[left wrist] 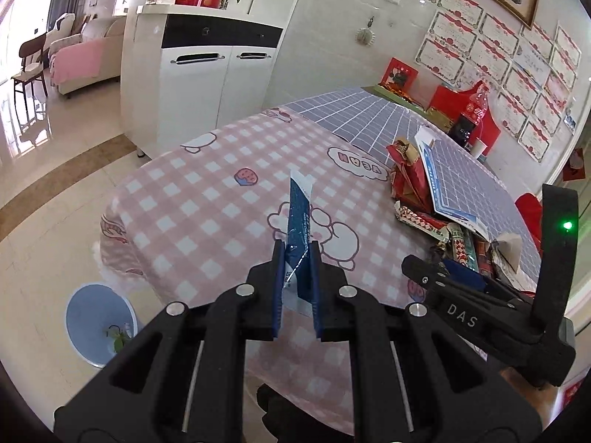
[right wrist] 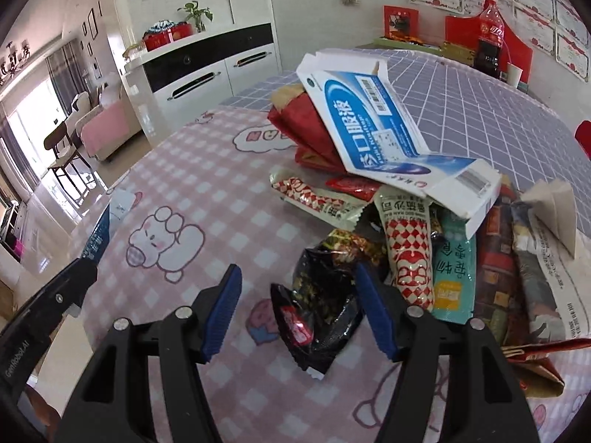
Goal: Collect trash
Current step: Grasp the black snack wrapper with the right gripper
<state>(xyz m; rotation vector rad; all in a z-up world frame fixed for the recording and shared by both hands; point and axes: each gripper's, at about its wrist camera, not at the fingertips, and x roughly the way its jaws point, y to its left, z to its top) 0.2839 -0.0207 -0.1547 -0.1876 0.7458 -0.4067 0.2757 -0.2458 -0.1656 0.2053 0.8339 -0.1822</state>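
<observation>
My left gripper (left wrist: 297,247) is shut on a blue and white wrapper (left wrist: 298,217) and holds it upright above the pink checked tablecloth (left wrist: 207,192). The wrapper also shows at the left of the right wrist view (right wrist: 99,236). My right gripper (right wrist: 297,288) is open, its jaws either side of a black snack wrapper (right wrist: 317,313) that lies on the cloth. Behind it is a pile of trash: red-and-white packets (right wrist: 408,254), a teal packet (right wrist: 452,277), red packaging (right wrist: 306,125) and a blue and white carton (right wrist: 373,118) on top. The right gripper also shows in the left wrist view (left wrist: 424,269).
A light blue bin (left wrist: 98,323) stands on the floor left of the table, with some green scrap inside. A white cabinet (left wrist: 207,74) is beyond the table. A cola bottle (right wrist: 489,37) and a paper cup (right wrist: 514,72) stand at the far side. Folded newspaper (right wrist: 546,243) lies at right.
</observation>
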